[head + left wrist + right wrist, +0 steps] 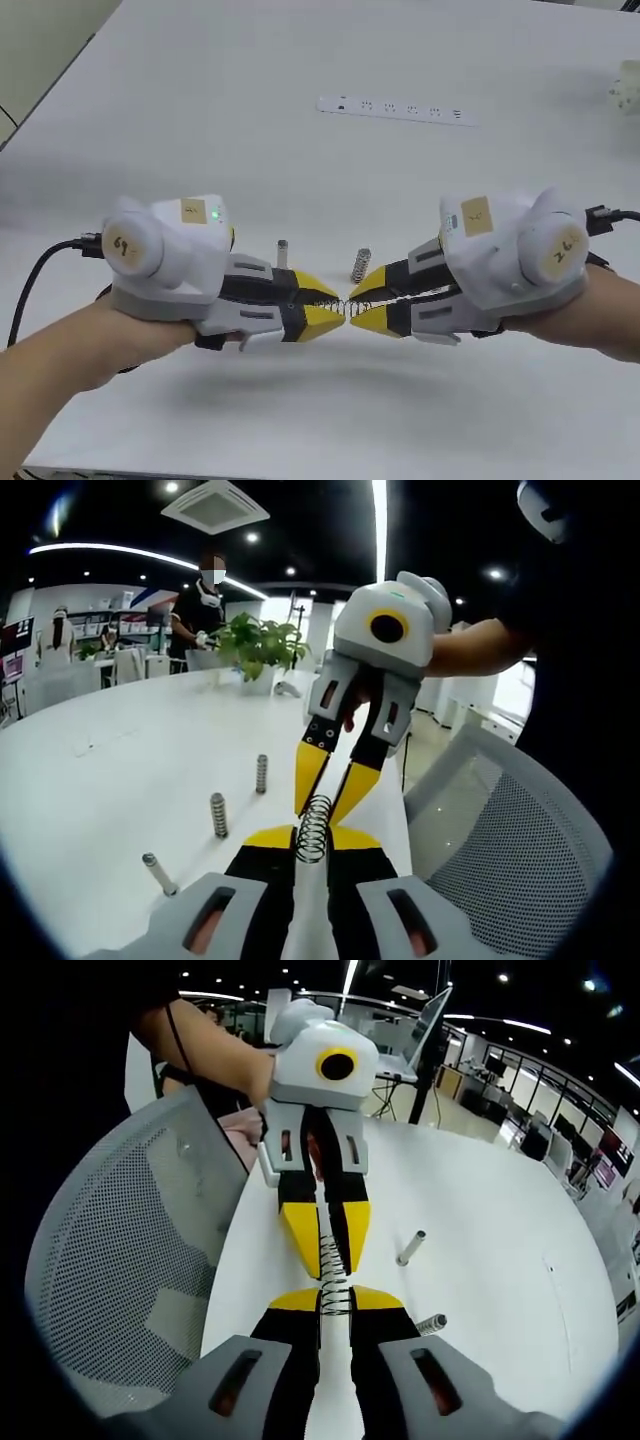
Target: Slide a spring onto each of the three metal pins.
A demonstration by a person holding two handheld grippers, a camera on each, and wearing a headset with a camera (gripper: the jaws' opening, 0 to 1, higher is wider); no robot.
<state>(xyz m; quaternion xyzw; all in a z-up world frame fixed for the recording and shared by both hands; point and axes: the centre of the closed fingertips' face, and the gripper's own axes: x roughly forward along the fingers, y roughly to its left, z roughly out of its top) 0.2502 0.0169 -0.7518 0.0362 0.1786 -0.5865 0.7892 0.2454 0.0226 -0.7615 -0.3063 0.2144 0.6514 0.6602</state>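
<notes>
Pinching one coiled wire spring (pixel 346 304), left tool (pixel 332 305) and right tool (pixel 360 300) both clamped, yellow wedge tips

White table (pixel 180 120), power strip (pixel 395 108), bare pin (pixel 283 253), near sprung pin (pixel 218 814), far sprung pin (pixel 261 773).

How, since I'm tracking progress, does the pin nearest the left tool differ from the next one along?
The nearest pin is bare; the next pin carries a spring. The nearest pin looks slim and smooth; the next pin looks thicker and ribbed. Both stand on the white table.
</notes>
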